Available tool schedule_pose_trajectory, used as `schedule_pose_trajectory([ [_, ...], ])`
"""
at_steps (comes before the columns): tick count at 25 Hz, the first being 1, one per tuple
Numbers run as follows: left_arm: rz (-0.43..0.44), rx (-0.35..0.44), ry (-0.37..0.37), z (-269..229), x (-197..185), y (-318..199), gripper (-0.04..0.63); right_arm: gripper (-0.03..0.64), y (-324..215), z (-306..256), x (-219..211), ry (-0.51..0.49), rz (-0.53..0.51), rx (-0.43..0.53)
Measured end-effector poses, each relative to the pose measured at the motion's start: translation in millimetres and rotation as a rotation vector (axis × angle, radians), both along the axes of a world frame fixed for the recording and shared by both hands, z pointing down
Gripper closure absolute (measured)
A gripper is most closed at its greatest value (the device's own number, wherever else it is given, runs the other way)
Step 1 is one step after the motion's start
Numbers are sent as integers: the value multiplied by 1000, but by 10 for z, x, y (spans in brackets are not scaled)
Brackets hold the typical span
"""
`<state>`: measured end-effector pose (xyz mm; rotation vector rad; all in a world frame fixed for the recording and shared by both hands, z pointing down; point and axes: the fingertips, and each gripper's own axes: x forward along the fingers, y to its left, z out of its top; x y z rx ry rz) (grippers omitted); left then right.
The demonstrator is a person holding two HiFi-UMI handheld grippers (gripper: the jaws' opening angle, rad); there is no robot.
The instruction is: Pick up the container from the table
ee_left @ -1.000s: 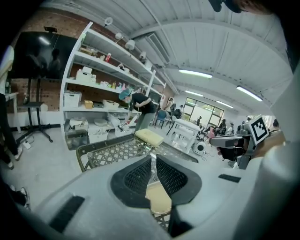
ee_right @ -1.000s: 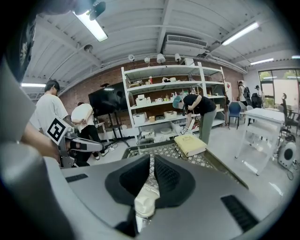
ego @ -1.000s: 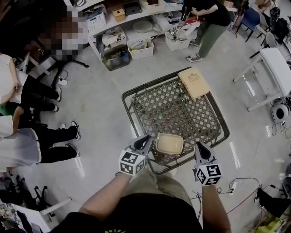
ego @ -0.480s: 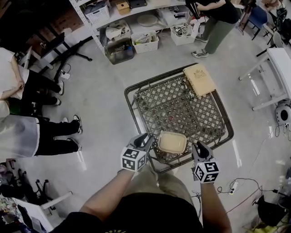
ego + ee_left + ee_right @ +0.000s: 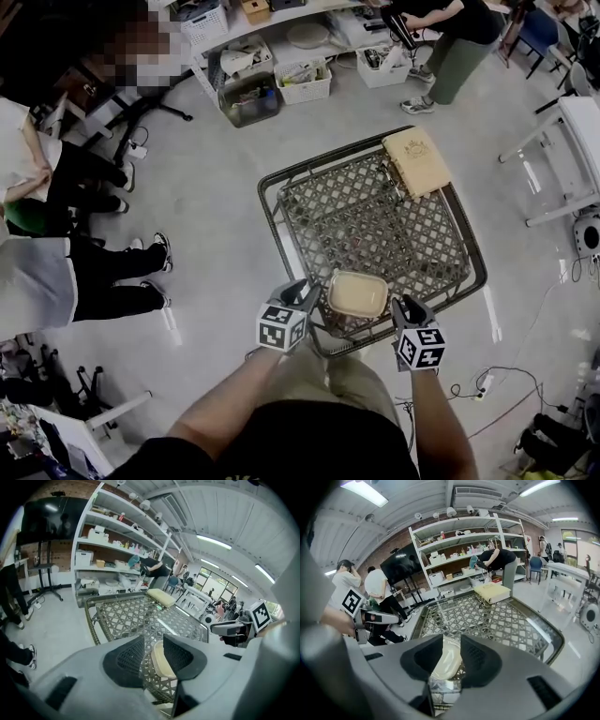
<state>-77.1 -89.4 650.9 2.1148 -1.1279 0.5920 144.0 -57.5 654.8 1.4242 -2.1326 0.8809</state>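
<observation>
- Here, the beige container sits upright on the table's near edge, about midway along it, between my two grippers.
- My left gripper is just beside its left side. Those jaws are opening; the container's rim shows in the gap, and neither pad presses on it.
- My right gripper is just beside its right side, jaws apart, with the container visible through the gap and not gripped.
- The table has a dark lattice top with a raised rim.
- A flat tan box lies on its far right corner, well apart from the container.
- Storage bins stand on the floor beyond the far edge, and people stand off the left edge.
</observation>
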Motion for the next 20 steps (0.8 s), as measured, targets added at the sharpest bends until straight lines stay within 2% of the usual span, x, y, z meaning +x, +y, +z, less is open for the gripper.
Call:
schedule_pose_trajectory([
  [20, 22, -117, -1, 400, 169, 109, 474, 514, 168, 793, 20, -20, -11, -164],
])
